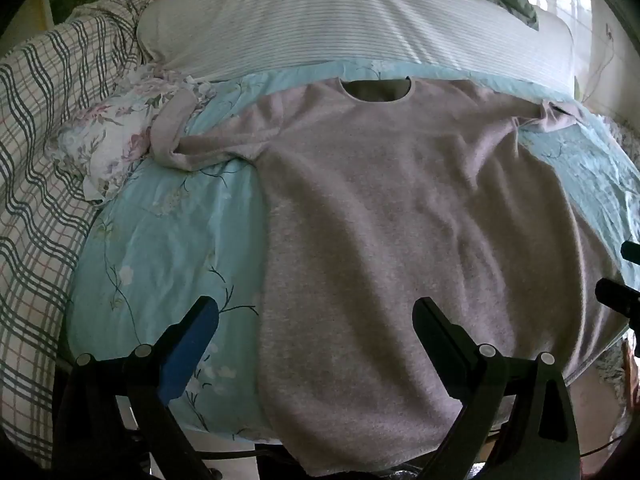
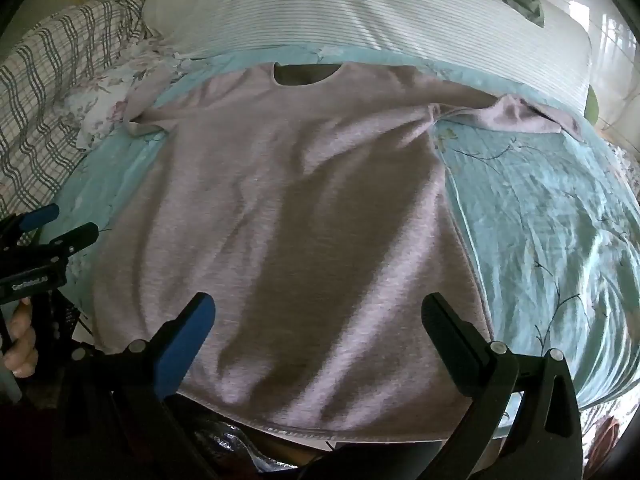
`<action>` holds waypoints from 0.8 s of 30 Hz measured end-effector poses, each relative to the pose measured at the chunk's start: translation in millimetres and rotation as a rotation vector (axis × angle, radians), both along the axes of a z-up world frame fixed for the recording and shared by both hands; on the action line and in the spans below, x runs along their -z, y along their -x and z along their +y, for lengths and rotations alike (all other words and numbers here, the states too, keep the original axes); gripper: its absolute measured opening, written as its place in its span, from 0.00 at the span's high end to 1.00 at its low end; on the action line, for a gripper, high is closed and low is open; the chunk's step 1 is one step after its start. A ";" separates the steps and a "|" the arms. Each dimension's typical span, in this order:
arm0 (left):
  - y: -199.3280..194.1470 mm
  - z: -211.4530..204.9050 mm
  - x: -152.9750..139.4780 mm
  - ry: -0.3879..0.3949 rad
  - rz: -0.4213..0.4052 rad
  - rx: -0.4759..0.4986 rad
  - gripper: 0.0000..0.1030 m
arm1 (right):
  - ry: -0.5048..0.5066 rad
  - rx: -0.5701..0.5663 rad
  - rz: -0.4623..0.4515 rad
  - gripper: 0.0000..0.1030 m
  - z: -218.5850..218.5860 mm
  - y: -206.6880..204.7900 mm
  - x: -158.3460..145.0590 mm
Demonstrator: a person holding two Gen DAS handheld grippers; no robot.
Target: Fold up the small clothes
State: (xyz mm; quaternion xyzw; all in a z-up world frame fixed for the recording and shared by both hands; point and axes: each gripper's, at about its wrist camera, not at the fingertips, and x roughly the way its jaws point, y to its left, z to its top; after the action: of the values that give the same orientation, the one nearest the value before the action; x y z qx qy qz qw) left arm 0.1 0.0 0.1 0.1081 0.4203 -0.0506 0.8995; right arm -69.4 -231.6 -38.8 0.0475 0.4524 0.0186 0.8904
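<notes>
Both grippers, left gripper (image 1: 316, 320) and right gripper (image 2: 318, 316), have their fingers spread wide and hold nothing. Under them a blue flowery sheet (image 1: 160, 232) covers the bed. On it lies the pink shirt (image 1: 400, 220), spread flat, neck hole (image 1: 376, 90) pointing away, bottom edge nearest. Its sleeves stick out sideways, bunched up.

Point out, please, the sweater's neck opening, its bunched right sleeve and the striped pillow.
neck opening (image 2: 307, 75), right wrist view, the dark gap.
right sleeve (image 2: 508, 114), right wrist view, its crumpled cuff end.
striped pillow (image 1: 340, 20), left wrist view, its middle.
</notes>
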 end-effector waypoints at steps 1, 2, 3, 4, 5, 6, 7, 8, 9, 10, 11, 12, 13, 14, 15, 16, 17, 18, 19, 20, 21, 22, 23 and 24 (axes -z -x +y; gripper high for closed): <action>1.0 0.1 1.1 -0.001 -0.002 0.002 0.05 | -0.001 -0.001 0.000 0.00 0.6 -0.6 -0.2; 1.1 -0.3 1.5 -0.003 -0.002 0.002 0.05 | -0.001 -0.001 0.000 0.00 0.6 -0.6 -0.2; 0.8 -0.5 1.4 -0.003 -0.002 0.002 0.05 | -0.001 -0.001 0.001 0.00 0.8 -0.4 -0.1; 0.5 -0.9 1.4 -0.004 -0.001 0.003 0.05 | -0.002 -0.002 0.001 0.00 1.0 -0.6 -0.1; 0.4 -1.4 1.3 -0.004 -0.002 0.004 0.05 | -0.002 -0.004 0.001 0.00 1.4 -1.2 -0.6; 0.9 -0.8 0.8 -0.004 -0.003 0.005 0.05 | -0.002 -0.004 0.001 0.00 1.4 -1.2 -0.6; -1.7 1.6 5.3 -0.005 -0.003 0.005 0.05 | -0.002 -0.005 0.002 0.00 1.3 -1.7 -0.8; -2.2 1.7 6.0 -0.005 -0.003 0.006 0.05 | -0.002 -0.005 0.002 0.00 1.3 -1.5 -0.7; -2.6 1.8 6.6 -0.005 -0.003 0.007 0.05 | -0.002 -0.006 0.002 0.00 1.4 -1.4 -0.7; -3.0 1.9 7.1 -0.005 -0.003 0.007 0.05 | -0.002 -0.007 0.002 0.00 1.7 -1.6 -1.0; -2.6 0.7 4.6 -0.001 -0.001 0.003 0.05 | -0.002 -0.007 0.002 0.00 1.9 -1.9 -1.1; -3.2 0.7 5.2 0.000 0.000 0.003 0.05 | -0.003 -0.008 0.003 0.00 2.1 -1.9 -1.2; -3.8 0.7 5.9 -0.001 -0.001 0.003 0.05 | -0.004 -0.009 0.003 0.00 2.0 -2.0 -1.4; -4.4 0.7 6.6 -0.001 -0.001 0.003 0.05 | -0.003 -0.008 0.003 0.00 2.2 -1.9 -1.4; -5.0 0.7 7.3 -0.001 0.000 0.003 0.05 | -0.003 -0.009 0.004 0.00 2.5 -2.2 -1.3; -5.5 0.7 8.0 -0.001 0.000 0.003 0.05 | -0.003 -0.011 0.004 0.00 2.9 -2.1 -1.7; -5.9 0.7 8.6 -0.001 -0.001 0.003 0.05 | -0.005 -0.012 0.003 0.00 3.1 -2.3 -2.0; -3.9 0.5 6.0 -0.002 -0.001 0.003 0.05 | -0.006 -0.014 0.003 0.00 3.0 -2.6 -2.2; -2.7 0.4 4.4 -0.003 -0.002 0.002 0.05 | -0.007 -0.015 0.002 0.00 3.1 -2.7 -2.4; -2.3 0.4 2.9 -0.002 -0.003 0.001 0.05 | -0.007 -0.017 0.001 0.00 3.0 -3.1 -2.4; -2.5 0.4 3.4 -0.001 -0.004 0.000 0.05 | -0.007 -0.018 0.000 0.00 2.9 -3.4 -2.5; -2.6 0.5 3.1 -0.003 -0.004 0.002 0.05 | -0.008 -0.018 -0.001 0.00 2.6 -3.7 -2.3; -2.5 0.7 2.6 -0.006 -0.007 0.000 0.05 | -0.010 -0.018 -0.002 0.00 1.5 -4.0 -2.0; -3.1 1.3 2.9 -0.009 -0.006 -0.004 0.05 | -0.013 -0.019 -0.002 0.00 1.0 -4.7 -2.1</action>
State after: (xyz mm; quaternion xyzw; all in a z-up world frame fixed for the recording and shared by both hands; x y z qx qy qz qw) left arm 3.3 1.3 -2.8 0.1116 0.4181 -0.0464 0.9003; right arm -64.7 -230.6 -36.8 0.0490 0.4517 0.0298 0.8903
